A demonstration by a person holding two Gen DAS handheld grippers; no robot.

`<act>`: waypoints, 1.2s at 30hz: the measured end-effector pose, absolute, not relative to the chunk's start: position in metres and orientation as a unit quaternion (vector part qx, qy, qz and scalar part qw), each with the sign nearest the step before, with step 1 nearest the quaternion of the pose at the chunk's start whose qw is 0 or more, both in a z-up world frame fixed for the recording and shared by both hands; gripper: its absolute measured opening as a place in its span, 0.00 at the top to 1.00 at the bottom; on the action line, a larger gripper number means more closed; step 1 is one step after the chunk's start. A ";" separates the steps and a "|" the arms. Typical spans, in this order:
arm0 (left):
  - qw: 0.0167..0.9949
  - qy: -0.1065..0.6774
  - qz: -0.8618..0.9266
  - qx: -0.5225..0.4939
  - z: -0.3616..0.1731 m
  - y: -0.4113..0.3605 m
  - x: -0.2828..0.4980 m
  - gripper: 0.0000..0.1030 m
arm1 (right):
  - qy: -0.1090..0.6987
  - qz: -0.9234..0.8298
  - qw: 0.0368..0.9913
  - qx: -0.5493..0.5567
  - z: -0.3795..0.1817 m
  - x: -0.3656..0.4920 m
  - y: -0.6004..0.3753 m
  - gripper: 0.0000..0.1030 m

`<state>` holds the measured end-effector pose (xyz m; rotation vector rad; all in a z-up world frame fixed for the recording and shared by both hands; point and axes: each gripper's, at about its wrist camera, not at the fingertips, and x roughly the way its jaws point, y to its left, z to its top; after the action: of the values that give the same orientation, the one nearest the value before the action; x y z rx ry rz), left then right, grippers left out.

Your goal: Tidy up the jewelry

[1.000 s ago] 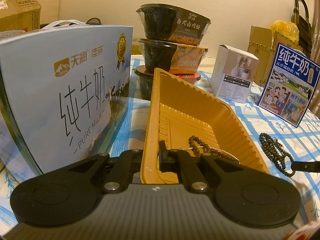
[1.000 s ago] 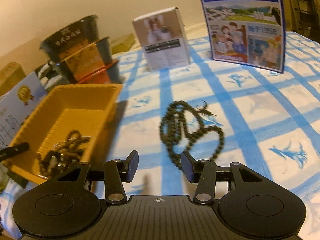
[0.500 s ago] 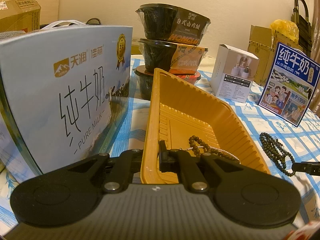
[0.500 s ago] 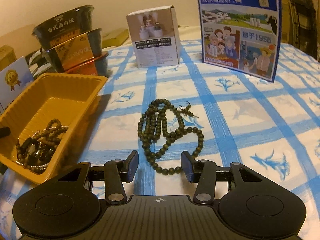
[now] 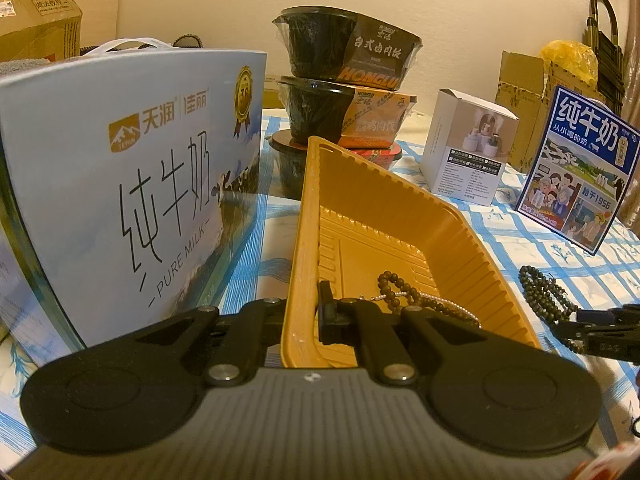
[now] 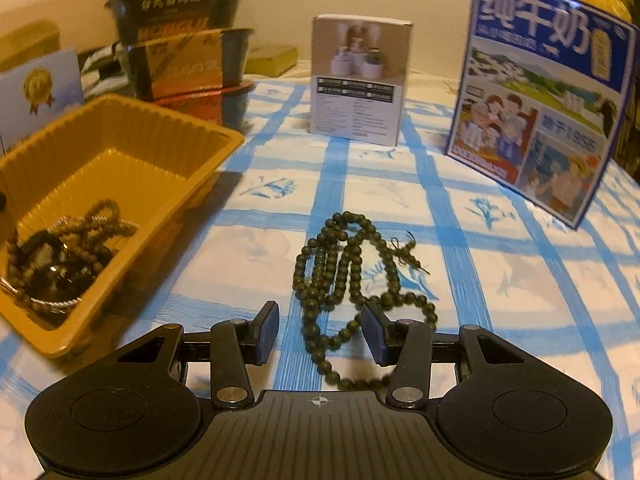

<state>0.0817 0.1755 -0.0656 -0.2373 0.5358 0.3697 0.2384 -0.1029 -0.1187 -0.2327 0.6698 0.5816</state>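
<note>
Right wrist view showed you brought your right gripper down, jaws spread around the dark bead necklace; left gripper stayed pinching the yellow tray wall.

The surface wears a white cloth with a blue grid and small blue sprigs. The tray is mustard yellow with ribbed walls. The loose bead string looks dark olive green, though the light is warm. Both tools are black. The far right carton is blue with cartoon figures.
</note>
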 end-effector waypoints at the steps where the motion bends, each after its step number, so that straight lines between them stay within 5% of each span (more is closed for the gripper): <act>1: 0.941 0.263 0.181 -0.116 -0.066 0.175 0.082 0.94 | 0.322 0.281 0.896 -0.121 -0.121 0.240 -0.100 0.59; 9: 0.941 0.263 0.180 -0.116 -0.065 0.175 0.082 0.94 | 0.294 0.275 0.905 -0.136 -0.127 0.248 -0.097 0.93; 16: 0.941 0.262 0.180 -0.117 -0.066 0.175 0.081 0.94 | 0.304 0.215 0.928 0.007 -0.108 0.262 -0.154 0.93; 24: 0.941 0.262 0.181 -0.117 -0.067 0.174 0.080 0.94 | 0.354 0.143 0.923 0.045 -0.114 0.269 -0.208 0.93; 26: 0.941 0.262 0.181 -0.116 -0.067 0.174 0.080 0.94 | 0.362 0.131 0.922 0.045 -0.116 0.267 -0.216 0.86; 28: 0.941 0.262 0.181 -0.116 -0.067 0.174 0.080 0.94 | 0.363 0.131 0.922 0.047 -0.115 0.262 -0.221 0.69; 36: 0.941 0.262 0.180 -0.116 -0.067 0.173 0.080 0.94 | 0.314 0.249 0.916 0.024 -0.098 0.244 -0.172 0.68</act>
<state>0.0799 0.1733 -0.0666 -0.2361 0.5355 0.3675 0.2443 -0.1724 -0.0980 0.0500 0.6452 0.5118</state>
